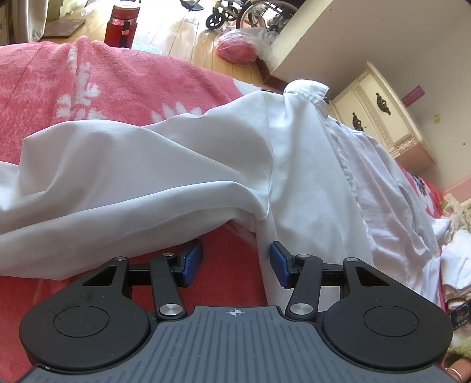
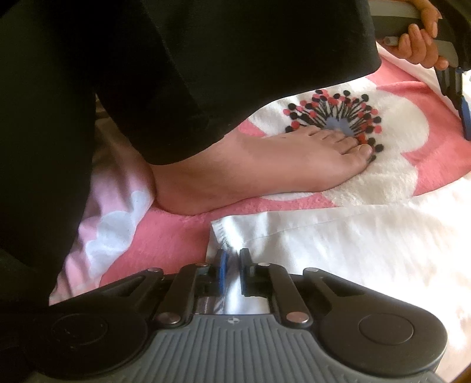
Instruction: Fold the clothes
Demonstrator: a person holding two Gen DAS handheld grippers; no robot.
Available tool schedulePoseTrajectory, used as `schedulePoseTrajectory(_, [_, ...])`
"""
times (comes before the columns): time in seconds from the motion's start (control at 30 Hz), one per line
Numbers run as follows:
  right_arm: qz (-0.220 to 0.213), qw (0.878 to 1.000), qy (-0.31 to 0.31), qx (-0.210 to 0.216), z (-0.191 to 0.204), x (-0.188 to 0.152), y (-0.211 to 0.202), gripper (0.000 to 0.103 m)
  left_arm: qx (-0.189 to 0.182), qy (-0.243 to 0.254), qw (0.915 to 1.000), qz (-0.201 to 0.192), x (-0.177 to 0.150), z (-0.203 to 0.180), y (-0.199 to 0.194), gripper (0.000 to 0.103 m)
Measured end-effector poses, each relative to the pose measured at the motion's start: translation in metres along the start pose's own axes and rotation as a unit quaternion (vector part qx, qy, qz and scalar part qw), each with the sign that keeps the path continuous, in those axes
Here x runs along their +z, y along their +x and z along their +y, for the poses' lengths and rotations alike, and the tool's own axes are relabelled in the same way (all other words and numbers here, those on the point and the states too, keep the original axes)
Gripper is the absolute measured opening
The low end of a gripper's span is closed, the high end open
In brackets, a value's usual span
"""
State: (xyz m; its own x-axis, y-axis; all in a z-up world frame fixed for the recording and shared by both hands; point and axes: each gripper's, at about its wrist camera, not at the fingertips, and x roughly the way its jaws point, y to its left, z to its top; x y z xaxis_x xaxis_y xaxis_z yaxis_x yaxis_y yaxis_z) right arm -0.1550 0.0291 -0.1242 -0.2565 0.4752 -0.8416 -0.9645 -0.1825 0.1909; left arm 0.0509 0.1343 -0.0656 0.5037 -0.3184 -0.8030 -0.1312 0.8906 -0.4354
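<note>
the pink blanket with its white flower pattern covers the whole bed, and the white shirt lies spread across it, collar toward the far right, one sleeve rumpled out to the left. beyond the bed, the left wrist view alone shows the wooden floor, a cream cabinet at the far right, a red flask and a pink bag on the floor.

the left gripper stands with its jaws wide apart, low over the blanket in the notch where the sleeve meets the shirt's side; the blue pads look just beside the cloth, gripping nothing.

the right wrist view alone shows a bare foot planted on the blanket under a black trouser leg. there the right gripper has its jaws drawn narrow, pinching a corner of the shirt's hem at the near edge.
</note>
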Motion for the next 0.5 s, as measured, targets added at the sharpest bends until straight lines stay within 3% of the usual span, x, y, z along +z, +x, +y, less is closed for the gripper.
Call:
schedulePoseTrajectory(0.13, [-0.008, 1.000, 0.001, 0.005, 0.001, 0.001, -0.004, 0.001, 0.000, 0.001, 1.0000, 0.000, 0.000, 0.000, 0.000, 0.050])
schedulePoseTrajectory(0.5, [-0.028, 0.999, 0.012, 0.027, 0.000, 0.013, -0.004, 0.000, -0.002, 0.000, 1.0000, 0.001, 0.001, 0.002, -0.001, 0.050])
